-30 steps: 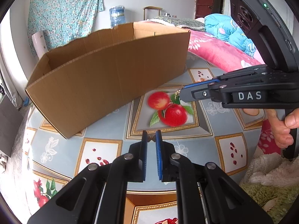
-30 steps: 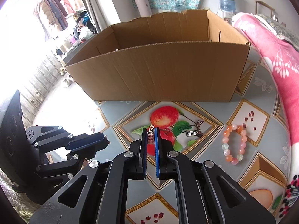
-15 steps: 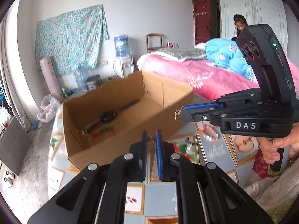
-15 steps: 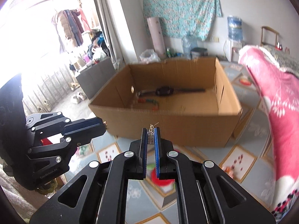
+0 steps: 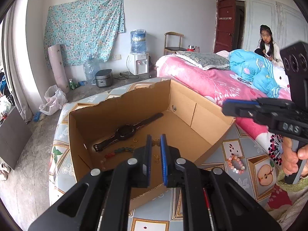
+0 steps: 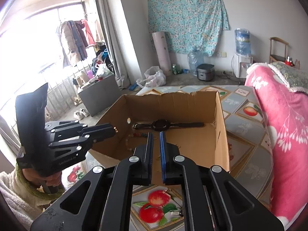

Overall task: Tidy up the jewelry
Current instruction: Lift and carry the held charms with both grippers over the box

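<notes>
1. Left wrist view: released early, the gold earring (image 5: 156, 142) could have dropped outside the cardboard box (image 5: 204, 127); my left gripper (image 5: 155, 137) pinched it over the box's near wall, jaws nearly together
2. Right wrist view: my right gripper (image 6: 156, 134), above the box, had just been opening, jaws slightly apart and empty

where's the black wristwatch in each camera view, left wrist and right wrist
Left wrist: the black wristwatch lies diagonally on the floor of the open brown cardboard box, left of centre, above the gripper fingertips.
Right wrist: the wristwatch lies nearly level across the box's far end, just above the fingertips.
Shared landmark: the turquoise floral cloth hung on the far wall.
</notes>
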`<state>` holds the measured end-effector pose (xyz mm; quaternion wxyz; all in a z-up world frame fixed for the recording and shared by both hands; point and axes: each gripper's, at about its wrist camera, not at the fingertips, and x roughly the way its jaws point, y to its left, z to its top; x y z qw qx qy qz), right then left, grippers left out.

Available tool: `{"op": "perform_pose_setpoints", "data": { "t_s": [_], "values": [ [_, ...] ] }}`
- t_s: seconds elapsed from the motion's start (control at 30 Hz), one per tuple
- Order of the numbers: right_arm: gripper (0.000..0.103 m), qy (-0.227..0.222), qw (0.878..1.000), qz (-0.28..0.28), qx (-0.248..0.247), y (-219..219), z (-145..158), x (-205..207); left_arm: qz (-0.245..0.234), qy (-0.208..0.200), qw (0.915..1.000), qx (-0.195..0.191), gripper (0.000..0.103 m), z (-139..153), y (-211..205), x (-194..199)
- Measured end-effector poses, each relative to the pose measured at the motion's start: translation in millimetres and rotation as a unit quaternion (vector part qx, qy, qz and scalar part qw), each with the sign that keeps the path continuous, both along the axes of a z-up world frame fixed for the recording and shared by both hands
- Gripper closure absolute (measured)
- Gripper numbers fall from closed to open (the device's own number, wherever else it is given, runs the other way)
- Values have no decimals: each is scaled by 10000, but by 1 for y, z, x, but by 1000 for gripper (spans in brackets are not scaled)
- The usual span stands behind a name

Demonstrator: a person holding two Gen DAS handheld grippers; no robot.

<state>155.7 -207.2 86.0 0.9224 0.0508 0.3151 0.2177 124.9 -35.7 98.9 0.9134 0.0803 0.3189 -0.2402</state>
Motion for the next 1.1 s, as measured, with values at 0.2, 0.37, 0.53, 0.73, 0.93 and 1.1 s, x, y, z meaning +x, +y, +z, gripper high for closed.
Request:
{"op": "perform_pose_setpoints", "data": {
  "t_s": [0.2, 0.37, 0.53, 0.73, 0.93, 1.1],
  "values": [
    [69, 818, 9963, 259, 6, 5, -43, -16, 53, 93, 9999, -19, 95, -6, 5, 7],
    [69, 1427, 9889, 134, -392, 18, -91, -6, 74, 317, 9995, 34, 95, -15, 3, 24],
    [75, 1596, 9850, 169, -632, 25, -118, 11, 124, 451, 9989, 1, 95, -17, 2, 40],
    [81, 1540, 9826, 335, -979, 39, -128, 19, 200, 416, 9989, -109, 95, -15, 7, 40],
    [89, 1391, 9790, 302, -1456, 53, -128, 12, 179, 189, 9993, -277, 95, 1, 17, 16],
    [103, 1348, 9773, 343, -1597, 61, -130, 4, 236, 110, 9992, -292, 95, 9, 26, -6]
  ]
}}
